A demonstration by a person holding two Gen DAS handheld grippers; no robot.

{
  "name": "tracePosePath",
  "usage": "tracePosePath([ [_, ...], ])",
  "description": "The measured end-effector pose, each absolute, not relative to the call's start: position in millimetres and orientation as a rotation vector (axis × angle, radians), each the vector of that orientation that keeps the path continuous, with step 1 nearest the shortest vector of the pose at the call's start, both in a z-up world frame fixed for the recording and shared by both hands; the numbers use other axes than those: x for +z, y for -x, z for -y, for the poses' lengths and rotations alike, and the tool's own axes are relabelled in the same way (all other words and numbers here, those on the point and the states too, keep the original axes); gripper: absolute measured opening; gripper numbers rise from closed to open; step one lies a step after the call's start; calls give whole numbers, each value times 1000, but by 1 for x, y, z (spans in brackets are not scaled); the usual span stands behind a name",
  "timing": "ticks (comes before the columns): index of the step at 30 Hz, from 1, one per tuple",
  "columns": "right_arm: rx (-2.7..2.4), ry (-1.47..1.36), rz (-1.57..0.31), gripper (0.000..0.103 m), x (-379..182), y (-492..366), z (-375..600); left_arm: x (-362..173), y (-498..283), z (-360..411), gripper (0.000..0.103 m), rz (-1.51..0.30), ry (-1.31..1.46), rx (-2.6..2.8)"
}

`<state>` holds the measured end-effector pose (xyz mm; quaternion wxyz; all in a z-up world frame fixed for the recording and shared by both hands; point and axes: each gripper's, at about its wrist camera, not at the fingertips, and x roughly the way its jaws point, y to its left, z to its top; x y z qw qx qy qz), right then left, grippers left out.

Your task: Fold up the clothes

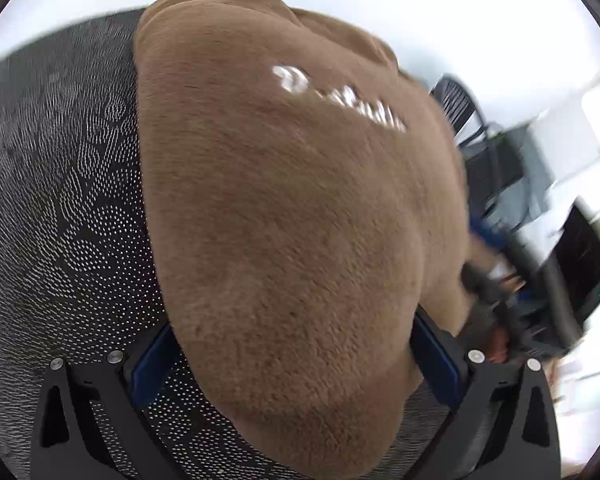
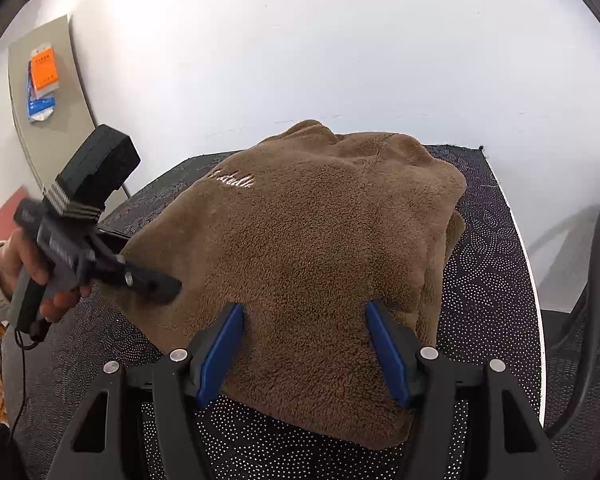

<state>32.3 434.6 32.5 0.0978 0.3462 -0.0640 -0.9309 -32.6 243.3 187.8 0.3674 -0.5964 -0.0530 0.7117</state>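
A brown fleece garment (image 2: 308,264) with white script embroidery (image 2: 234,180) lies folded in a thick bundle on a black dotted mat (image 2: 488,248). My right gripper (image 2: 304,320) rests on its near edge, open, the blue pads (image 2: 220,356) standing apart with flat fleece between them. My left gripper (image 2: 160,286), held in a person's hand (image 2: 24,264), hovers at the bundle's left edge. In the left wrist view the left gripper (image 1: 294,340) is open wide above the garment (image 1: 292,200), which fills the gap between its fingers. The embroidery (image 1: 340,100) shows blurred.
The mat lies on a white table (image 2: 340,60). A grey board (image 2: 48,92) with orange and blue packets sits at the far left. A mesh chair and black cable (image 2: 596,280) stand at the right. A dark monitor (image 1: 584,264) and another chair (image 1: 460,104) appear blurred.
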Motion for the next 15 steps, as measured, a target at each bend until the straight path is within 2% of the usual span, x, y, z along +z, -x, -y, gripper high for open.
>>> tracePosePath([
  [2,-2754,-1023,193,66,33,-33,-435,193,42,-227,103,305,1549,1773],
  [5,-2754,-1022,195,66,34,-34,-434,212,54,-213,103,438,1511,1778],
  [10,-2752,-1020,204,66,34,-34,-435,228,84,-214,103,520,1554,1779],
  [12,-2751,-1020,206,66,34,-34,-435,224,117,-224,103,494,1548,1807],
  [15,-2748,-1017,212,66,34,-35,-435,231,120,-222,103,492,1547,1812],
])
